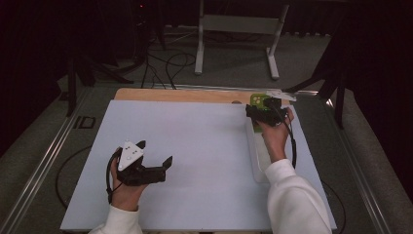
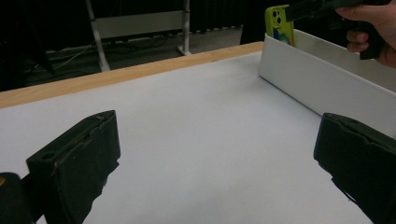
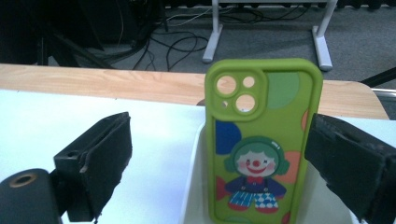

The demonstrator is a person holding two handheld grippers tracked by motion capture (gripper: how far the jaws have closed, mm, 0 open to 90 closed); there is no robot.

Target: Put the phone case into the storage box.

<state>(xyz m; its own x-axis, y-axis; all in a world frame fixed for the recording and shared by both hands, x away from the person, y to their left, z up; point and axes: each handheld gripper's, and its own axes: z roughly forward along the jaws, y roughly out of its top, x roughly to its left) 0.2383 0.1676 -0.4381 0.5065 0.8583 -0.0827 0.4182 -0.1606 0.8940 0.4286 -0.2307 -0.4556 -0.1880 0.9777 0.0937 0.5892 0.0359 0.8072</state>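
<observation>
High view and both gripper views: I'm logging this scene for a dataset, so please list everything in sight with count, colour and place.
phone case: 1, green with a clown picture, standing upright at the far end of the tray, between the open jaws of the right gripper
tray: 1, white, long, along the right side of the mat
mat: 1, pale white-blue, covering most of the table
table: 1, wooden edge showing at the far side
frame legs: 1 set, white, on the grey floor beyond the table
cables: several, black, on the floor
left gripper: 1, black, jaws open, low over the mat's near left
right gripper: 1, black, jaws open, at the tray's far end
sleeves: 2, white, bottom edge
</observation>
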